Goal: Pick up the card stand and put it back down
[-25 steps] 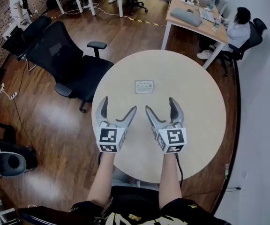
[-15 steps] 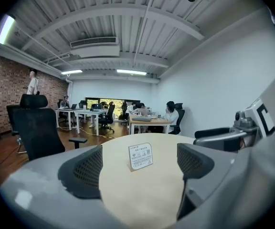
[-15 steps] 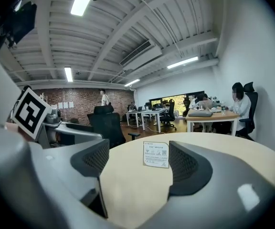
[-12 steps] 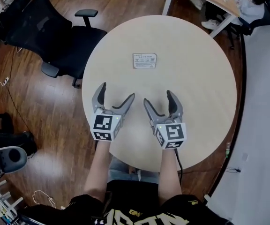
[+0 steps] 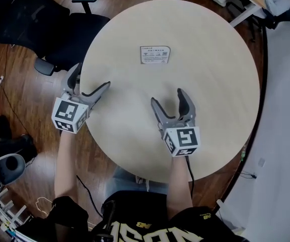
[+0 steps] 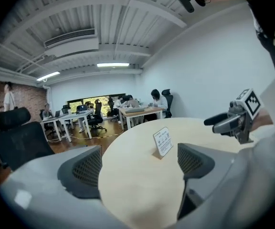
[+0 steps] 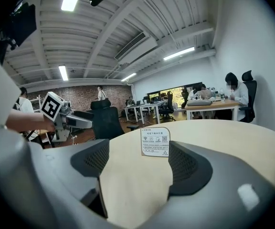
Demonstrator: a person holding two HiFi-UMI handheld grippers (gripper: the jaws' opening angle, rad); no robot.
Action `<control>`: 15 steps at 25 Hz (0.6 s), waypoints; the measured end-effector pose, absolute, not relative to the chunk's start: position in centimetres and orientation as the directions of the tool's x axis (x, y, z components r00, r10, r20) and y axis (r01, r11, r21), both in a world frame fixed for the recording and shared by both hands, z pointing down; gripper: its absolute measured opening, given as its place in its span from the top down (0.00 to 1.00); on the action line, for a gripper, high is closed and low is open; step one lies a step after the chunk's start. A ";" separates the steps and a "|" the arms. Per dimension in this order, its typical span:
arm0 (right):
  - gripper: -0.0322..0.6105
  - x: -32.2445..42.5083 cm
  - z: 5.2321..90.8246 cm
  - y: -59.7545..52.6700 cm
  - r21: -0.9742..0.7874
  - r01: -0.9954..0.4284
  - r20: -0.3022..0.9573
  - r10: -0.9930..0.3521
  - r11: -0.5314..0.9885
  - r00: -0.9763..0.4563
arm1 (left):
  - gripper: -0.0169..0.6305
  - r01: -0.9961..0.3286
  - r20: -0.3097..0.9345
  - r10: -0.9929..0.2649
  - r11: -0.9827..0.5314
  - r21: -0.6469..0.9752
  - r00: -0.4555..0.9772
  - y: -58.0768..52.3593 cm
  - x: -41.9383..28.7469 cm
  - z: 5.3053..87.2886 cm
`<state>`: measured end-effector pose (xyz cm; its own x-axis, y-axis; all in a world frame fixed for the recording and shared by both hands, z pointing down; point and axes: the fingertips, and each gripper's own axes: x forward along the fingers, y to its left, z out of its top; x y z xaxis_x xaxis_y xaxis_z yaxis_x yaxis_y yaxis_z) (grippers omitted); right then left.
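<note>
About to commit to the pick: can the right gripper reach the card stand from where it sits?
Probably yes. The right gripper is open and aimed at the card stand, with only bare table between them.

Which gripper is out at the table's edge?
The left gripper, at the rim of the table near the chair; the right gripper is well over it, facing the card stand.

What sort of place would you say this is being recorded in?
Most likely an open-plan office: people sit at desks, a black swivel chair stands beside the round table, and strip lights line the exposed ceiling.
</note>
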<state>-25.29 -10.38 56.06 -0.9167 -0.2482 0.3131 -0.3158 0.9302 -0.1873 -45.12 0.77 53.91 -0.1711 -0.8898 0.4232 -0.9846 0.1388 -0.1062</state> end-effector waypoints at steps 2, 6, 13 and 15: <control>0.34 -25.4 56.6 -10.8 -0.190 -0.319 0.323 -0.247 0.929 -0.914 | 0.18 -0.987 0.464 -0.877 0.062 -0.149 -0.125 1.0 -47.1 53.8; 0.34 -25.7 57.7 -11.8 -0.194 -0.334 0.338 -0.257 0.922 -0.905 | 0.15 -0.992 0.516 -0.856 -0.058 -0.110 -0.007 0.6 -50.7 54.6; 0.34 -26.2 58.7 -13.2 -0.209 -0.364 0.359 -0.275 0.908 -0.892 | 0.17 -0.995 0.552 -0.829 -0.099 0.012 0.089 -3.1 -52.5 59.8; 0.34 -26.1 58.8 -13.6 -0.208 -0.371 0.362 -0.281 0.905 -0.889 | 0.19 -0.991 0.555 -0.822 -0.122 0.047 0.127 -5.0 -51.3 61.5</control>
<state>-26.15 -13.65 58.77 -0.8888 -0.2810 0.3620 -0.3709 0.9051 -0.2079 -51.26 -4.98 61.53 0.1274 -0.8221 0.5549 -0.9914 -0.1221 0.0468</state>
